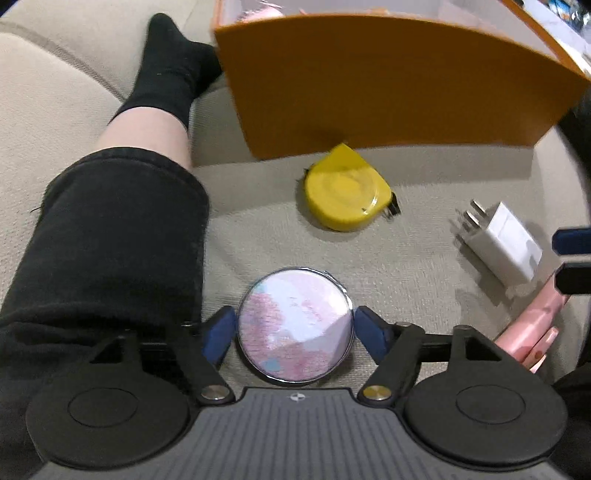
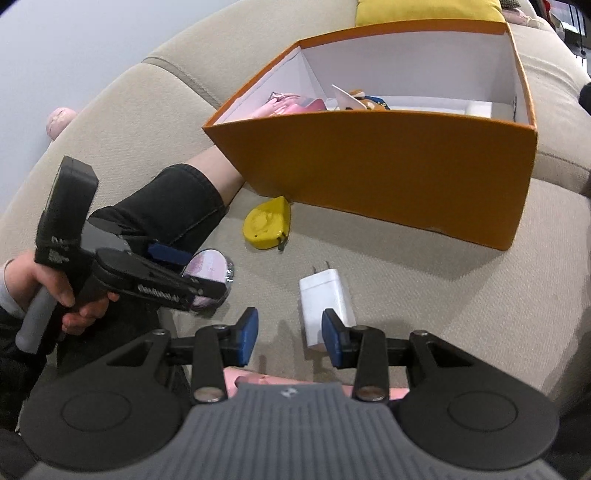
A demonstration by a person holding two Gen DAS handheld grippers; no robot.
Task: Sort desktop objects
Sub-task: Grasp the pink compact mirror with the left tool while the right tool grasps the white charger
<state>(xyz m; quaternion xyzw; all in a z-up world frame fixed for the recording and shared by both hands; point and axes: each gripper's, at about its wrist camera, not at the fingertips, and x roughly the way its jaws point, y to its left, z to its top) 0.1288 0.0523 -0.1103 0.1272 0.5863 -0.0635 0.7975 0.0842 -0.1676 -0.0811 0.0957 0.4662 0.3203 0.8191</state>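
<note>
A round pink-and-blue patterned disc [image 1: 295,325] lies on the beige sofa cushion [image 1: 388,258]. My left gripper [image 1: 295,332] points down over it, open, one blue pad [image 1: 221,332] on each side of the disc, close to its rim. The right wrist view shows this gripper [image 2: 195,273] straddling the disc [image 2: 208,264]. My right gripper [image 2: 290,339] is open; the near end of a white charger [image 2: 325,299] lies just beyond its pads. A pink object [image 1: 532,325] lies under its fingertips [image 1: 576,280]. A yellow tape measure [image 1: 345,195] rests near the orange box [image 1: 388,92].
The orange box [image 2: 388,173] holds several items, pink ones among them [image 2: 284,105]. A person's leg in black shorts [image 1: 110,240] and a black sock [image 1: 170,70] lies left of the disc. A hand [image 2: 55,284] grips the left tool. A yellow cushion [image 2: 424,11] sits behind the box.
</note>
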